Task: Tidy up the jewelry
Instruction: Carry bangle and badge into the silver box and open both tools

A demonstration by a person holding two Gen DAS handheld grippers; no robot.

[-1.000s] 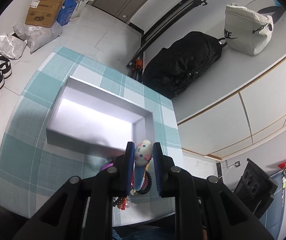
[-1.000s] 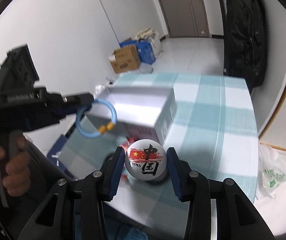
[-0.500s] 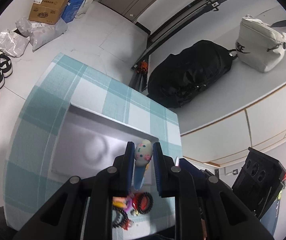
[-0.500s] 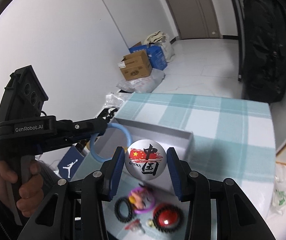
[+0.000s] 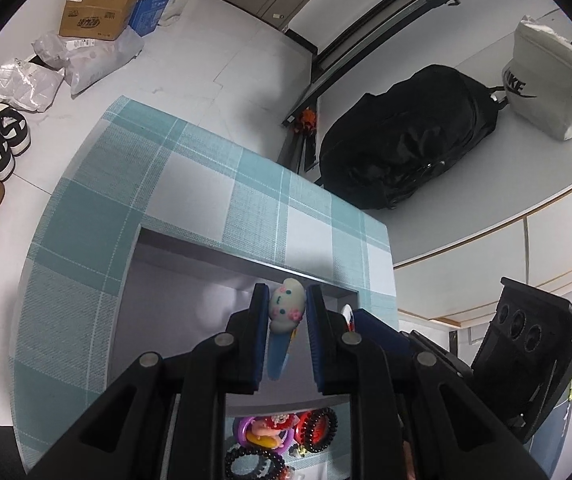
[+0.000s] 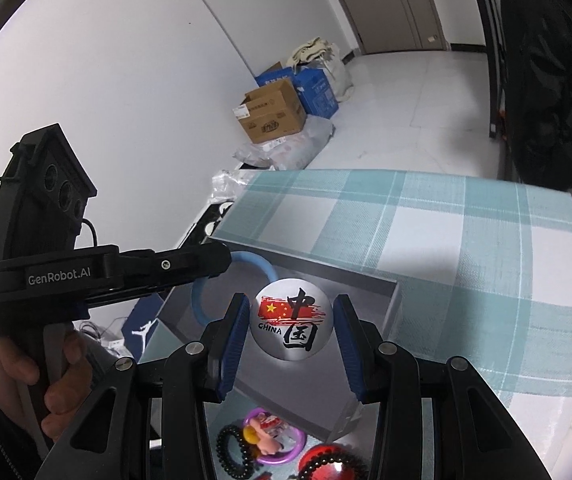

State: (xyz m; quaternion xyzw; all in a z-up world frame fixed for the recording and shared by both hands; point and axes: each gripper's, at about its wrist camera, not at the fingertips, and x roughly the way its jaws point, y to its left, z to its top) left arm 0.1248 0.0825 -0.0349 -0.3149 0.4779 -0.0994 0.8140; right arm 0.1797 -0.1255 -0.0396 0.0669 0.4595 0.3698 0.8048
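A shallow grey rectangular box (image 5: 190, 312) sits on the teal-and-white checked tablecloth (image 5: 134, 184). Above the box, the right gripper (image 6: 291, 332) clamps a round silver "China" badge (image 6: 291, 329); the left gripper (image 5: 286, 312), nearly closed, pinches a pale-blue cartoon-charm bracelet (image 5: 286, 308). Hair ties (image 6: 274, 446) lie just beside the box.

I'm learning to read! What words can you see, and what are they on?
"CHINA": round silver badge, beside big Chinese characters.
"GenRobot.AI": left tool's black body.
"NIKE", partly hidden: white bag.
Print on the cardboard box and blue box: too small to read.
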